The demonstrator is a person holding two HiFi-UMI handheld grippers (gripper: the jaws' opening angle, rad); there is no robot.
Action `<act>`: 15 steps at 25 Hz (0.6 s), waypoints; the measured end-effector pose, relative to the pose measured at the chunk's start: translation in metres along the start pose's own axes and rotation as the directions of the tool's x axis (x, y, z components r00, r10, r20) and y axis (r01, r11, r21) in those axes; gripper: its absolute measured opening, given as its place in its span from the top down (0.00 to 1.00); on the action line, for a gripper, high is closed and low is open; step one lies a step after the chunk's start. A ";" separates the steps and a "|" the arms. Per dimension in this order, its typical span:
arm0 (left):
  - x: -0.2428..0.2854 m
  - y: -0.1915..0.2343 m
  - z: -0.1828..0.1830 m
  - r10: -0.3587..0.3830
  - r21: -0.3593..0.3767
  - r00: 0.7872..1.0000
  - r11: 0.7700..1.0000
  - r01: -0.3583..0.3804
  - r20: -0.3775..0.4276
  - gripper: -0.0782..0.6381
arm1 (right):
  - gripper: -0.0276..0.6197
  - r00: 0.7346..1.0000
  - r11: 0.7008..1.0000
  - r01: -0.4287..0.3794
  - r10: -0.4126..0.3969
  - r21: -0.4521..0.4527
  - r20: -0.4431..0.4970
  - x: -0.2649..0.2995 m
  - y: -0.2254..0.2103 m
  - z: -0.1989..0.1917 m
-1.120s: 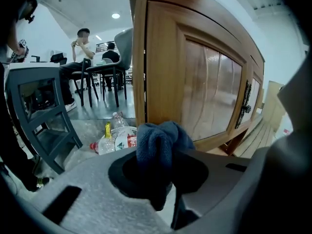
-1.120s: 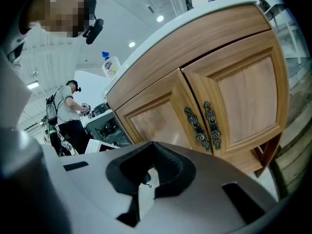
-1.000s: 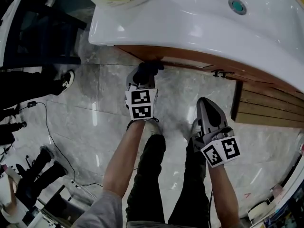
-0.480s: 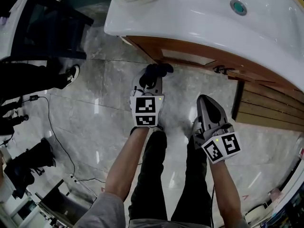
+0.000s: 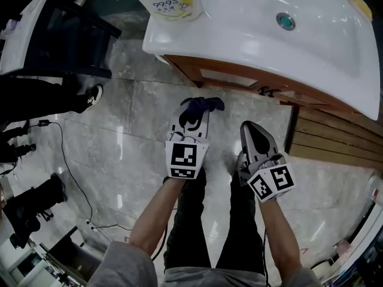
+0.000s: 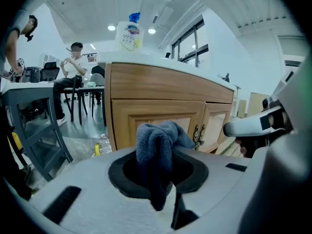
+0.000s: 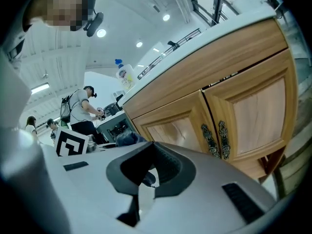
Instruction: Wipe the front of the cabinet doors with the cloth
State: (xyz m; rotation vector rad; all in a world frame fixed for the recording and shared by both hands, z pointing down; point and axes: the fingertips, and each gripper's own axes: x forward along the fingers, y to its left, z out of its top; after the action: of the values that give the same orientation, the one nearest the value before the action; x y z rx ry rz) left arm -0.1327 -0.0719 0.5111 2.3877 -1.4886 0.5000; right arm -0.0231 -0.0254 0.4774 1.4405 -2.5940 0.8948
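Left gripper (image 6: 157, 189): jaws clenched on the cloth (image 6: 158, 147).
Cloth: blue, bunched, near the cabinet doors (image 6: 146, 113) but apart from them.
Right gripper (image 7: 145, 182): jaws pressed together, holding nothing, beside the left.

Cloth (image 6: 157, 145) at the jaws of the left gripper (image 5: 192, 113): blue, fuzzy, matt pile. Shells of that gripper and the right gripper (image 5: 251, 130): matt grey plastic. Ahead of both, cabinet doors (image 7: 253, 116): warm grained wood, satin sheen; handles (image 7: 218, 138) dull ornate metal. Above them, basin (image 5: 251, 40) glossy white. Beneath them, floor (image 5: 119, 142) polished, marbled.
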 end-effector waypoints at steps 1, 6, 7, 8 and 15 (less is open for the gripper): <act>-0.005 -0.006 0.006 -0.008 0.004 1.000 1.000 0.008 0.005 0.78 | 0.94 1.000 1.000 0.002 -0.002 0.002 0.000 -0.002 0.001 0.002; -0.027 -0.024 0.046 -0.026 0.000 0.999 1.000 0.026 0.044 0.78 | 0.94 1.000 1.000 0.002 -0.002 -0.006 0.010 -0.012 0.011 0.023; -0.032 -0.027 0.055 -0.026 -0.001 0.998 1.000 0.026 0.053 0.78 | 0.94 1.000 1.000 0.003 -0.003 -0.007 0.015 -0.015 0.013 0.029; -0.038 -0.029 0.065 -0.025 -0.003 0.998 1.000 0.026 0.061 0.78 | 0.94 1.000 1.000 0.005 -0.005 -0.008 0.019 -0.018 0.015 0.036; -0.066 -0.046 0.120 -0.025 -0.008 0.994 1.000 0.026 0.104 0.78 | 0.94 0.999 1.000 0.008 -0.007 -0.016 0.050 -0.037 0.032 0.078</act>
State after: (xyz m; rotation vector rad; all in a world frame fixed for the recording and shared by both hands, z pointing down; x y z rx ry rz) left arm -0.1015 -0.0483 0.3720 2.4563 -1.4977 0.3683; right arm -0.0091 -0.0238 0.3867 1.4864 -2.6234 0.8455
